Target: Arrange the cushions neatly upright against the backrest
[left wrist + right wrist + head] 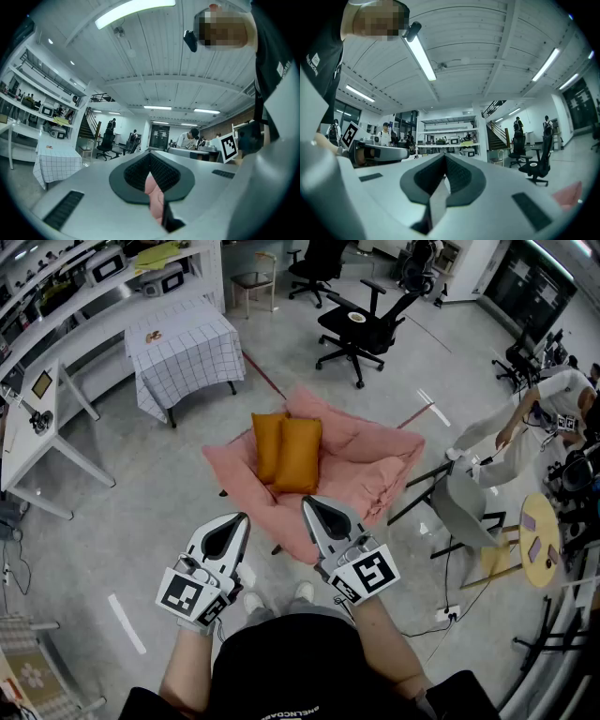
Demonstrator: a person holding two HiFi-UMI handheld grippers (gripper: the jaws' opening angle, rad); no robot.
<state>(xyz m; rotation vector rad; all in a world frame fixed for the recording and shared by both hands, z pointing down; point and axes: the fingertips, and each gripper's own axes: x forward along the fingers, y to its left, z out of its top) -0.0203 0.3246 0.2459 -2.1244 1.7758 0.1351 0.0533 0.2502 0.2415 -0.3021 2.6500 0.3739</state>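
Cushions (pixel 287 452) sit on pink-draped sofa (pixel 375 460) on grey floor (pixel 141 484).

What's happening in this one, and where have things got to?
A person stands in front of a pink-covered seat, holding a left tool and a right tool. Both tools are shut and empty. They are held short of the seat and touch nothing. Two orange cushions stand upright on the seat, side by side and touching each other. Neither tool is on them at this moment.
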